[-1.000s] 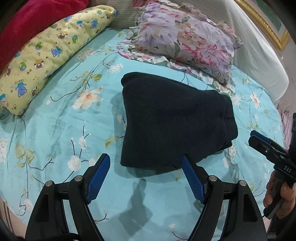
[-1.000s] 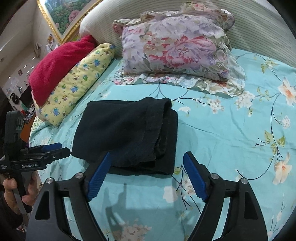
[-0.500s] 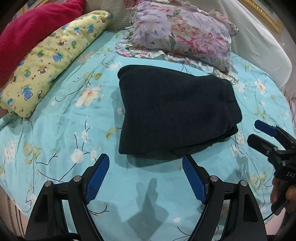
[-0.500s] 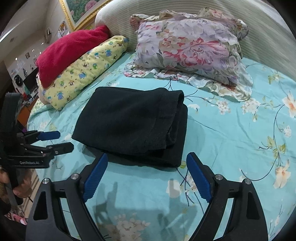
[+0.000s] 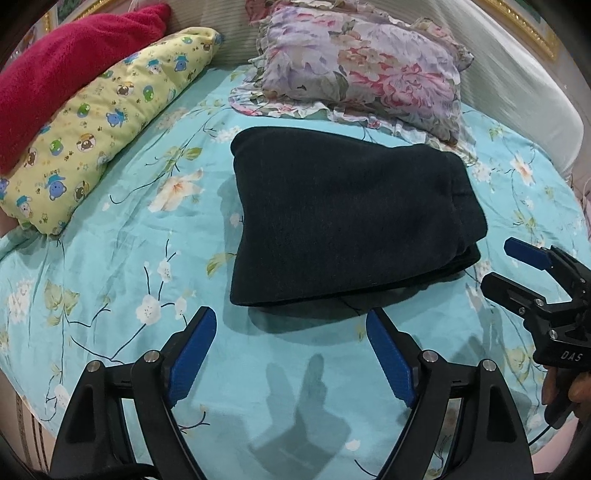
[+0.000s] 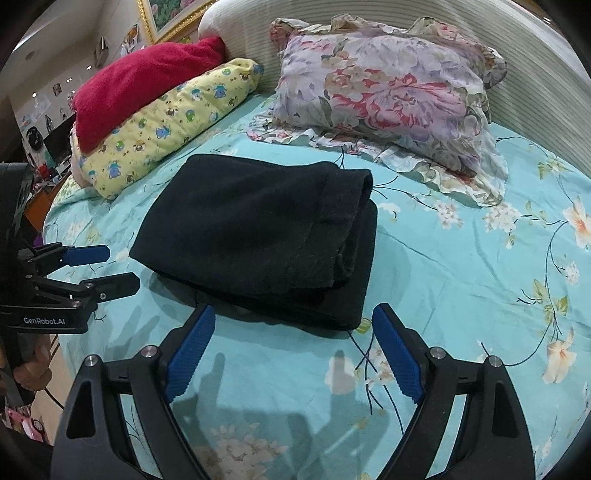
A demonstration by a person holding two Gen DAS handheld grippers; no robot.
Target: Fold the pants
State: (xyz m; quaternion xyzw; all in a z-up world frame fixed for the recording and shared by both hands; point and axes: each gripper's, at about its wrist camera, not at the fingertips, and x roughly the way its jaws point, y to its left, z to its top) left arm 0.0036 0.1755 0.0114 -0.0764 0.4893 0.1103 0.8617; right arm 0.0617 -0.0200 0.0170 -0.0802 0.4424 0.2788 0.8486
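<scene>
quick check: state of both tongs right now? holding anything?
Left tongs: open, holding nothing, above the sheet short of the folded black pants.
Right tongs: open, holding nothing, also short of the pants.

You were working in a home bedroom: a bed [image 6: 461,266] under a turquoise floral sheet, a flowered pillow [image 6: 388,88] against the padded headboard [image 6: 517,48], a cartoon-print yellow pillow [image 5: 103,122] and red blanket [image 5: 62,70] along its left edge, a gilt-framed picture [image 6: 166,18] on the wall.
</scene>
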